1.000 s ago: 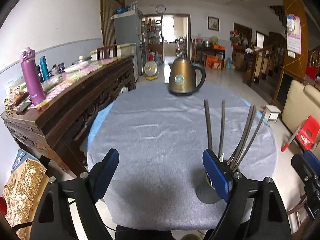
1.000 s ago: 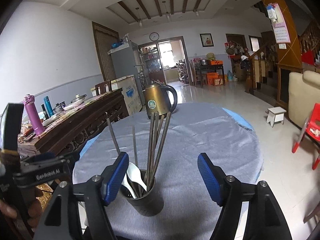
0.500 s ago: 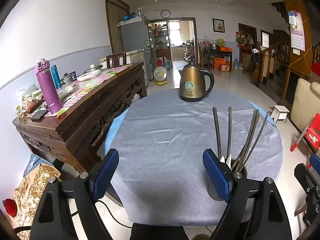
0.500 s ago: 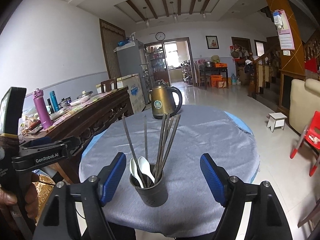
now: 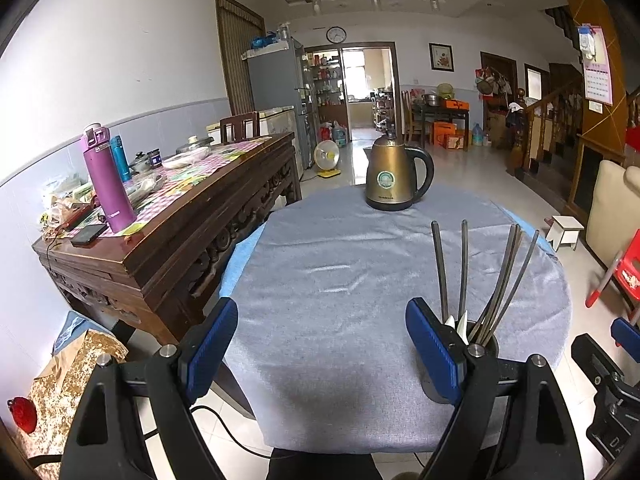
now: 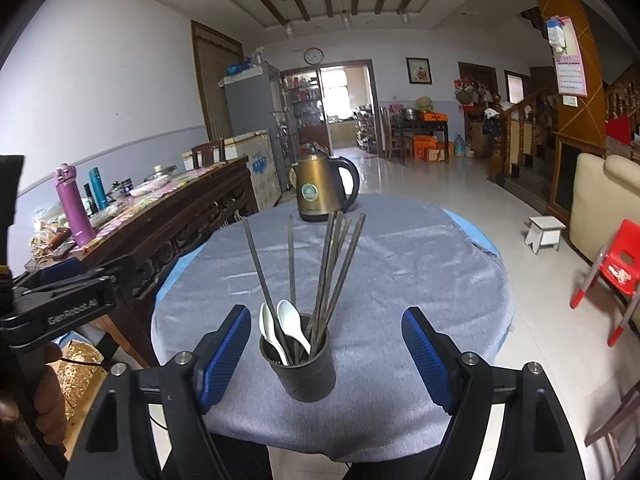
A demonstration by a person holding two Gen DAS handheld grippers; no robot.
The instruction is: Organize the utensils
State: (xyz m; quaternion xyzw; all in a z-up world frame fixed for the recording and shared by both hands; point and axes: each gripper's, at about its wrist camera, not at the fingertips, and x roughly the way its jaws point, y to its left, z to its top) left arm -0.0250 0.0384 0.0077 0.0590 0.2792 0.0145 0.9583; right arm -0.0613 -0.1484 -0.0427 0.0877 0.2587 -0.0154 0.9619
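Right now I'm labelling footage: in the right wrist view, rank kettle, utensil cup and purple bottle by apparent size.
1. Utensil cup and kettle: look alike; the cup is nearer.
2. Purple bottle.

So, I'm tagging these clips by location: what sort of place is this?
Most likely a lived-in home, an open dining and living room. A kettle stands on the clothed round table, a fridge stands behind, and a staircase rises at right.

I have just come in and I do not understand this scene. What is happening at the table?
A person holds two tongs, both open and empty. The right tongs face a dark cup near the table's front edge. It holds chopsticks and two white spoons. The left tongs hover beside it, and nothing is gripped.
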